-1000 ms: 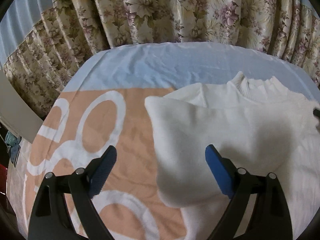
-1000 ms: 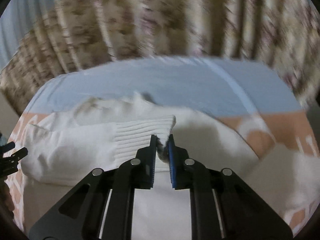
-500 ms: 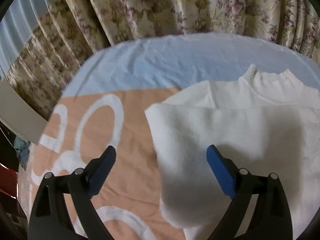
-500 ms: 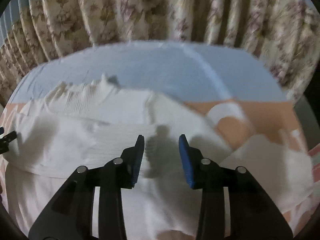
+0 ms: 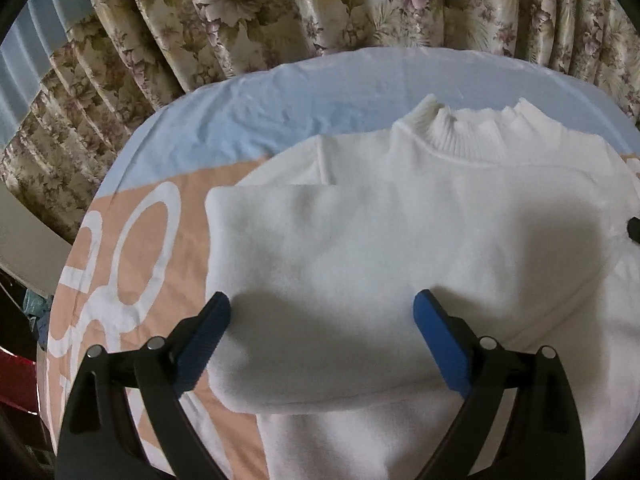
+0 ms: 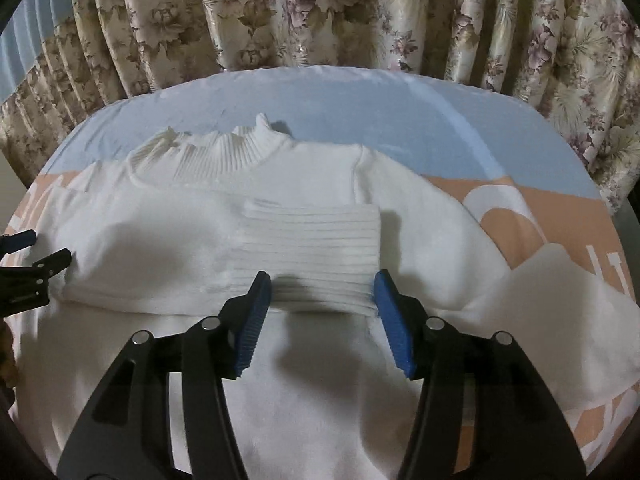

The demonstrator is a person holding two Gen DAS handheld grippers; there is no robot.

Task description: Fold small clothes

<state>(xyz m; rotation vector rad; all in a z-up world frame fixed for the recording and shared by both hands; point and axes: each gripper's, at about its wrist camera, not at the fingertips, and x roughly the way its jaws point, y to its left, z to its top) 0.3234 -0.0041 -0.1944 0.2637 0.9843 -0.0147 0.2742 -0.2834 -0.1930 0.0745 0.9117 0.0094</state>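
Observation:
A small white sweater [image 5: 400, 240] with a ribbed collar [image 5: 468, 136] lies flat on the bed; it also shows in the right wrist view [image 6: 280, 208]. One sleeve is folded across its chest, and the ribbed cuff [image 6: 312, 256] lies just beyond my right gripper [image 6: 322, 284]. My right gripper is open and empty, its fingers either side of the cuff. My left gripper [image 5: 322, 312] is open and empty above the folded sleeve's left end. The other sleeve [image 6: 560, 292] lies spread out to the right.
The bed has a sheet, pale blue at the far side [image 5: 280, 108] and orange with white shapes nearer [image 5: 132, 240]. Floral curtains [image 6: 320, 12] hang close behind the bed. My left gripper's fingers [image 6: 24, 264] show at the left edge of the right wrist view.
My right gripper was shut on the sleeve cuff, laid it across the chest, let go and opened wide. My left gripper stayed open and shifted right over the sleeve.

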